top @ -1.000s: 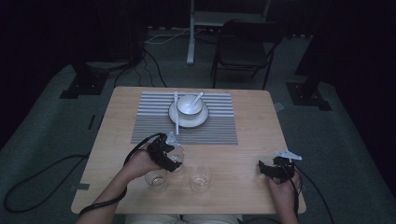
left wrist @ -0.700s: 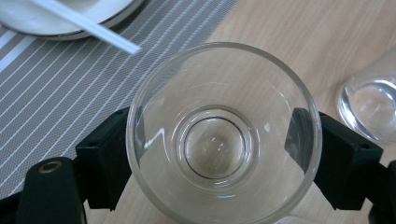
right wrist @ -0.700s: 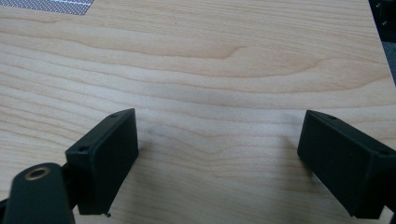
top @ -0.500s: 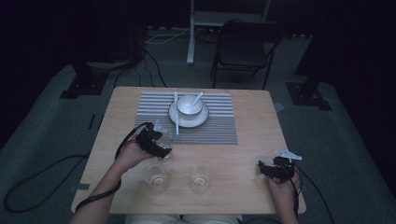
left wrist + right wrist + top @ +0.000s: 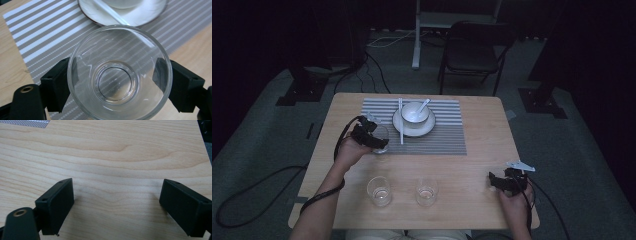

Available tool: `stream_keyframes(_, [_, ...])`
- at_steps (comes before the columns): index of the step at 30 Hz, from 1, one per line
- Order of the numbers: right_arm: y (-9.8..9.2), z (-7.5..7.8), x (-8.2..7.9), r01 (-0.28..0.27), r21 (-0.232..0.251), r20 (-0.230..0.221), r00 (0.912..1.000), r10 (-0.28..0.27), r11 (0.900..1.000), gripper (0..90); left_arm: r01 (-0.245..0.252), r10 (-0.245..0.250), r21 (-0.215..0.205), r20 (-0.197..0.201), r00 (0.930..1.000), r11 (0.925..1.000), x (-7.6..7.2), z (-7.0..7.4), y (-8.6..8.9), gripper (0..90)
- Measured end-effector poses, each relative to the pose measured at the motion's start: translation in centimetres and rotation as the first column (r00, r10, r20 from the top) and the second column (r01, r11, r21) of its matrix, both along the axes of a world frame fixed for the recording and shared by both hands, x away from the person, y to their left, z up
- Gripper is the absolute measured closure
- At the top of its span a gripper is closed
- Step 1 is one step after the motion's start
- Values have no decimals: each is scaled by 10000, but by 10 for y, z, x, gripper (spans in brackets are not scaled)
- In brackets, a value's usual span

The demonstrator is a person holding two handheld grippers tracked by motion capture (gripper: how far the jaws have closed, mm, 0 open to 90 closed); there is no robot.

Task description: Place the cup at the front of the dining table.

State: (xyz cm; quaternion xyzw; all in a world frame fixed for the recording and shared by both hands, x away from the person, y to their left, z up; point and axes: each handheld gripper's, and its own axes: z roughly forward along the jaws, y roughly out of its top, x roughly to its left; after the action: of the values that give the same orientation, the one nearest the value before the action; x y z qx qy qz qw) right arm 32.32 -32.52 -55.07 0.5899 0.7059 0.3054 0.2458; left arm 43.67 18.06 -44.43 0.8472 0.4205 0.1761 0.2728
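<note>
Left gripper [image 5: 117, 82] clamps an empty glass [image 5: 119, 72]; high view adds two more.

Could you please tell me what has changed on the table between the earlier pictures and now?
The left gripper, shut on a clear glass, carried it from near the two front glasses away from the person to the left edge of the striped placemat. The right gripper, the two front glasses and the bowl stayed put.
</note>
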Motion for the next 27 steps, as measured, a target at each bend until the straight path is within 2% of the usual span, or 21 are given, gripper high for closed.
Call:
stream_keyframes(4, [0,0,0,0,0,-1,10000,0,10000,118,-683,684,-302,50,9976,9972,11,-1,4,179])
stream_keyframes(6, [0,0,0,1,2,-2,10000,-1,10000,118,-804,809,-315,159,9966,9963,13,-2,4,179])
stream_keyframes(8, [0,0,0,-1,0,-1,10000,1,10000,118,-1089,1096,-391,141,9939,9933,22,-3,4,180])
stream_keyframes(9, [0,0,0,-4,-6,0,10000,4,10000,118,-1117,1120,-320,52,9937,9932,26,-3,3,180])
stream_keyframes(11, [0,0,0,-3,-2,-2,10000,3,10000,118,-1250,1250,-8,148,9920,9922,33,-4,0,179])
stream_keyframes(13, [0,0,0,-3,-2,-2,10000,3,10000,118,-1481,1481,-15,41,9890,9890,41,-4,0,179])
stream_keyframes(17, [0,0,0,0,1,-2,10000,0,10000,118,-1698,1700,-278,38,9854,9851,52,-2,2,179])
stream_keyframes(21, [0,0,0,1,2,-1,10000,-1,10000,118,-1847,1847,20,-44,9828,9828,65,-4,-1,179])
stream_keyframes(24, [0,0,0,0,2,0,10000,0,10000,118,-1962,1960,-131,-172,9805,9805,75,-5,0,180])
stream_keyframes(27, [0,0,1,-24,-3,0,10000,24,10000,118,-2041,2038,-104,-231,9787,9789,81,-10,1,179])
